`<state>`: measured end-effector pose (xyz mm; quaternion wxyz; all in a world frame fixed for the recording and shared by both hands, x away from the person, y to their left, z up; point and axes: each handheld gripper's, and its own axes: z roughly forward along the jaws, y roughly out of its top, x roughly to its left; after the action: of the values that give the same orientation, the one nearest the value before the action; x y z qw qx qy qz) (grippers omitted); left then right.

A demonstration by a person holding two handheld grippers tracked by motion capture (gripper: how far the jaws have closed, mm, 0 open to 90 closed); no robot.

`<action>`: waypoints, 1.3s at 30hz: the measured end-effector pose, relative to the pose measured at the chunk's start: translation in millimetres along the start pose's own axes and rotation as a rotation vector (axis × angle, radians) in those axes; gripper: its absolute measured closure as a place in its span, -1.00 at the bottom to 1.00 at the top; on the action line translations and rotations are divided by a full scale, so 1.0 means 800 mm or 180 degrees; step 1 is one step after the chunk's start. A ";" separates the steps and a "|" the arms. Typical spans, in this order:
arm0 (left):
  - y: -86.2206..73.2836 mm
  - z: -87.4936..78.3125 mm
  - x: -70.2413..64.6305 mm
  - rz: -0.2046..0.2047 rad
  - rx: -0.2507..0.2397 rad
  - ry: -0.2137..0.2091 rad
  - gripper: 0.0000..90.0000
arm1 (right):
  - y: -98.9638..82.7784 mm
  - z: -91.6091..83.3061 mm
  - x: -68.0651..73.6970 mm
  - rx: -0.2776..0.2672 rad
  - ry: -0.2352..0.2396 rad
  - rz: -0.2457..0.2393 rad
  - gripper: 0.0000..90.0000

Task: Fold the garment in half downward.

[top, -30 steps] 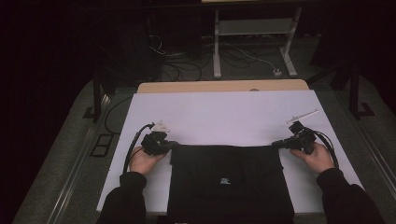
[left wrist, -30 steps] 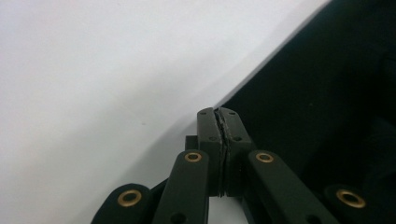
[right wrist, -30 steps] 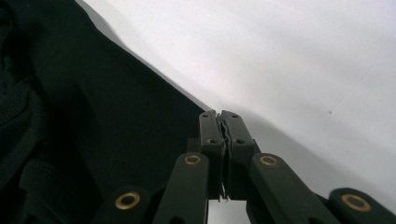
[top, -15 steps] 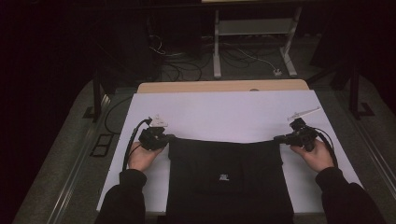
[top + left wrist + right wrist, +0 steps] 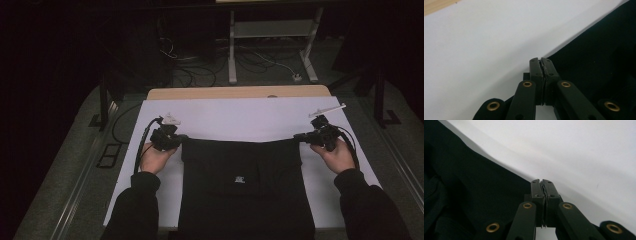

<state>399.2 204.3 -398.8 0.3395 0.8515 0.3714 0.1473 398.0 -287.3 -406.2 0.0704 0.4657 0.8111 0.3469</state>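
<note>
A black garment [image 5: 245, 200] with a small white label lies on the white table cover [image 5: 240, 117], reaching down to the near edge. Its far edge is stretched taut between the two grippers. My left gripper [image 5: 181, 140] is shut on the far left corner, and my right gripper [image 5: 298, 136] is shut on the far right corner. In the left gripper view the jaws [image 5: 541, 61] are pressed together with a thin fold of the black cloth [image 5: 599, 50] pinched between them. The right gripper view shows the same: the right gripper [image 5: 541, 181] is shut at the edge of the cloth [image 5: 474, 182].
A wooden table edge [image 5: 240, 92] shows beyond the white cover. Behind it stand a white metal frame [image 5: 272, 45] and loose cables [image 5: 200, 65] on the floor. Bare white cover lies on both sides of the garment and beyond it.
Both hands have moved away from the person and a little upward, drawing the garment's far edge further up the table. Both grippers have stayed shut on the corners.
</note>
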 end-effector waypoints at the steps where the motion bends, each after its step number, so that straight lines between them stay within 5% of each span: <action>1: 0.003 0.000 0.001 0.0006 -0.0001 0.0018 0.95 | 0.002 0.000 -0.001 0.0000 0.0004 0.0019 0.94; 11: 0.030 0.008 0.008 0.0042 0.0104 0.0072 0.95 | 0.021 0.003 -0.010 0.0053 -0.0089 0.0044 0.94; 18: 0.046 0.012 0.019 -0.0054 0.0073 0.0100 0.95 | 0.036 -0.001 -0.021 0.0030 -0.0128 0.0113 0.93; 28: 0.074 0.006 0.023 -0.0020 0.0047 0.0164 0.95 | 0.053 -0.005 -0.031 -0.0065 -0.0131 0.0193 0.93; 39: 0.080 0.001 0.033 -0.0047 -0.0011 0.0250 0.95 | 0.080 -0.009 -0.029 -0.0118 -0.0186 0.0084 0.93</action>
<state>451.7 191.3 -355.7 0.3272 0.8417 0.3905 0.1788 453.2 -288.5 -365.3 0.0982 0.4849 0.7959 0.3490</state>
